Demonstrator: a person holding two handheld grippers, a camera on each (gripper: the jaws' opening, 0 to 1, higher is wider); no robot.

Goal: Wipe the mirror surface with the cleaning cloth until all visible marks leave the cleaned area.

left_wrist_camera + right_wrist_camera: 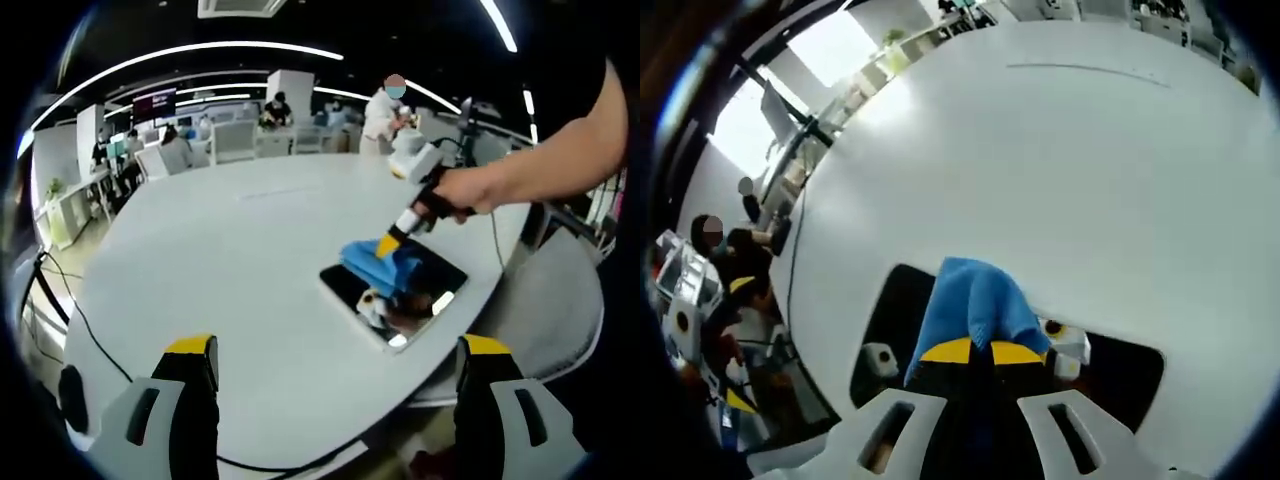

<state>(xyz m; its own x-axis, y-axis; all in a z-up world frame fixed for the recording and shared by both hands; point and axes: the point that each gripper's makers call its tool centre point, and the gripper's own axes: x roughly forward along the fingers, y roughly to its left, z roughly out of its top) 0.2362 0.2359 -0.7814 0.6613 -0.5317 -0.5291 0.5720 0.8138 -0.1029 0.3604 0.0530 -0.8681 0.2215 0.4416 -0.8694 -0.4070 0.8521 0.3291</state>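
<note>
A blue cleaning cloth (381, 262) is lying bunched and folded on the mirror (435, 282), covering the part of the glass toward its far corner. The mirror, a dark rectangular pane with rounded corners, is lying flat on the white table (250, 260) near its edge. The right tongs (981, 352) are pinching the cloth against the glass.

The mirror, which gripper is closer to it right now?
Right. The right gripper is over the mirror, pressing the blue cloth onto it. The left gripper hangs open, back from the mirror over the white table.
</note>
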